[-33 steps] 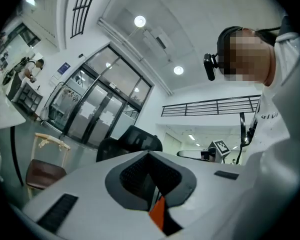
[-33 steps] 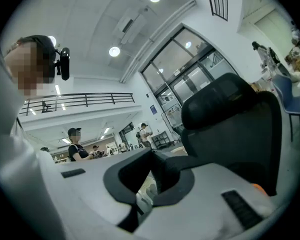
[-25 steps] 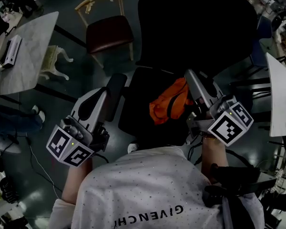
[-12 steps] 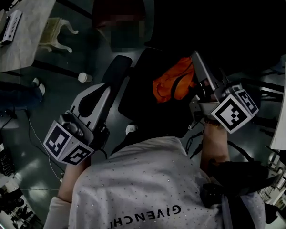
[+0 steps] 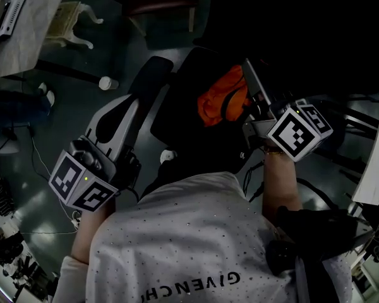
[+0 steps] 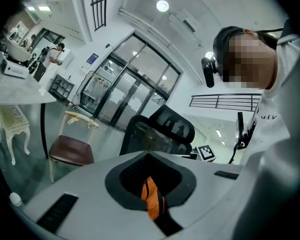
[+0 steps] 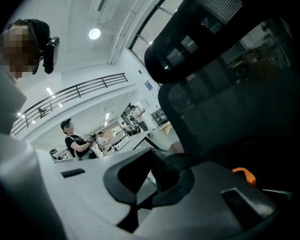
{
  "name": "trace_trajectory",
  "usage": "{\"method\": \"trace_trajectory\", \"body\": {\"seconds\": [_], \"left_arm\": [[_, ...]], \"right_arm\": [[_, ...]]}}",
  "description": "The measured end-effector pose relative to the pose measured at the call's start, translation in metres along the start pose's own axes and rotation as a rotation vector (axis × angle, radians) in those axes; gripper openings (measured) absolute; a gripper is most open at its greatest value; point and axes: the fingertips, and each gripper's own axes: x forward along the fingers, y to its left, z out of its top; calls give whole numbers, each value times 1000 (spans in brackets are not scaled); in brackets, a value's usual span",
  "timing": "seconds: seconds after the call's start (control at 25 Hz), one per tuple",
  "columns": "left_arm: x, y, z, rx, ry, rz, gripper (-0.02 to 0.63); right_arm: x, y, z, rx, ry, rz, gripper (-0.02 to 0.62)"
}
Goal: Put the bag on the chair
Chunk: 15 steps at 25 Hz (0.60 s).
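Note:
The orange bag (image 5: 222,100) with a black strap hangs over the seat (image 5: 180,131) of the black office chair; whether it rests on the seat I cannot tell. My right gripper (image 5: 251,84) is shut on its black strap (image 7: 162,171), and a bit of orange bag (image 7: 244,174) shows beside the jaws below the chair's back (image 7: 225,84). My left gripper (image 5: 134,105) is beside the chair's left armrest (image 5: 150,81), apart from the bag, its jaws together. In the left gripper view a strip of the orange bag (image 6: 152,201) shows through the jaws' notch, under the chair's back (image 6: 162,131).
A wooden chair with a brown seat (image 6: 70,151) stands beyond the office chair, next to a white table (image 5: 19,36) and a white stool (image 5: 72,24). A paper cup (image 5: 107,83) lies on the floor at left. Another table's edge (image 5: 376,163) is at the right.
My right gripper has sunk toward the seat with the bag in it. The left gripper has dropped a little beside the armrest. The wooden chair has slid up to the picture's top edge.

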Motion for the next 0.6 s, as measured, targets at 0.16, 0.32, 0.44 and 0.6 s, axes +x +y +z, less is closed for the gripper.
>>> {"method": "trace_trajectory", "body": {"seconds": [0.16, 0.32, 0.44, 0.6], "left_arm": [[9, 0, -8, -26, 12, -1, 0], [15, -1, -12, 31, 46, 2, 0], [21, -4, -19, 64, 80, -7, 0], [26, -1, -29, 52, 108, -3, 0]], "right_arm": [[1, -19, -22, 21, 52, -28, -2], [-2, -28, -36, 27, 73, -42, -2], [-3, -35, -48, 19, 98, -54, -2], [-6, -50, -62, 30, 121, -87, -2]]}}
